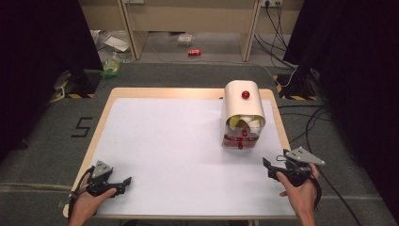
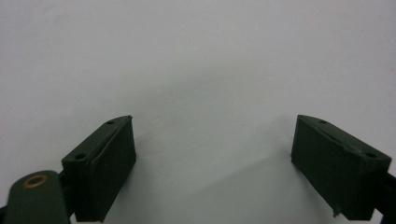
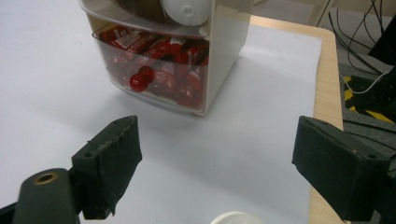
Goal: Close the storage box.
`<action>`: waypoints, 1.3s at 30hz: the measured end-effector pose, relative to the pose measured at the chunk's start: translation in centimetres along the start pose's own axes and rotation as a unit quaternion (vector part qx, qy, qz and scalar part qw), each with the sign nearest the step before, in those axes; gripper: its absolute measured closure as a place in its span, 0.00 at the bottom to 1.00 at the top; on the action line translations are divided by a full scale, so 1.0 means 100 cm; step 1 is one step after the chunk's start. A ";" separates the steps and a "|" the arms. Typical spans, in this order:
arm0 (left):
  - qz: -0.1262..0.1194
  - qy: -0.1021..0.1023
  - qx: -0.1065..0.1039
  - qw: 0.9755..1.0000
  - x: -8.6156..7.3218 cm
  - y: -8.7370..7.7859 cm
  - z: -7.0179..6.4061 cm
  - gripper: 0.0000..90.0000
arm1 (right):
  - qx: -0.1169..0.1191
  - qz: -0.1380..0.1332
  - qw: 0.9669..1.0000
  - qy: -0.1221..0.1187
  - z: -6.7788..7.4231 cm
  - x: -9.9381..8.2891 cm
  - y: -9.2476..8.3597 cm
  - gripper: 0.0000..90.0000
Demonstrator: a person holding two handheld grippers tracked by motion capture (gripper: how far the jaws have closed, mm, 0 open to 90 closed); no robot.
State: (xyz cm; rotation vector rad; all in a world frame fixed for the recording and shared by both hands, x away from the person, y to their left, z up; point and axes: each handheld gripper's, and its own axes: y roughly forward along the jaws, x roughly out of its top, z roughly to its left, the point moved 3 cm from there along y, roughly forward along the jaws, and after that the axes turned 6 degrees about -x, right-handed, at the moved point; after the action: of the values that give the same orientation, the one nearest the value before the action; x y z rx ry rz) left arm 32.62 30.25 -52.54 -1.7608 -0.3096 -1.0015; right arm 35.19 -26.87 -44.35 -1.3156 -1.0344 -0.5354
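Here the right gripper (image 1: 273, 168) hovers with jaws spread, empty, and the small drawer box (image 1: 242, 117) sits at its eleven o'clock. Best to approach the lower drawer's red knob (image 3: 139, 80) squarely. The left gripper (image 1: 123, 182) rests released at the near edge.

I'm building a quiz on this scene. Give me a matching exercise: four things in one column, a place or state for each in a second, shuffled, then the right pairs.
Things:
1. left gripper
2. right gripper
3. cabinet
4. bottom drawer

Places or states:
A. holds red packets behind a clear front
B. open, over bare white sheet at the near left corner
C. stands at the far right of the table
D. open, just near side of the cabinet

Pairs: 1-B, 2-D, 3-C, 4-A
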 end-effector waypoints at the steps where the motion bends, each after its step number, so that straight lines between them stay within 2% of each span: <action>1: 0.000 0.000 0.000 1.000 0.000 0.000 0.000 0.14 | 0.001 0.000 1.000 -0.001 0.000 -0.001 0.000 0.18; 7: 0.000 0.000 0.001 1.000 0.000 0.000 0.000 0.14 | -0.003 0.004 1.000 -0.006 0.001 -0.007 -0.001 0.18; 22: 0.001 0.001 0.001 1.000 0.000 0.000 0.000 0.14 | 0.004 0.009 1.000 -0.010 0.007 -0.020 -0.006 0.18; 39: 0.001 0.001 0.001 1.000 0.000 0.000 0.000 0.14 | 0.007 0.029 0.999 -0.013 0.010 -0.035 -0.007 0.18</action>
State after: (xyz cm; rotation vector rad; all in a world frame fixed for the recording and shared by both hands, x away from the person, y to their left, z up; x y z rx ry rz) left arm 32.61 30.22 -52.54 -1.7583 -0.3086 -1.0013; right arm 32.65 -26.87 -47.06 -1.3391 -1.0153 -0.4677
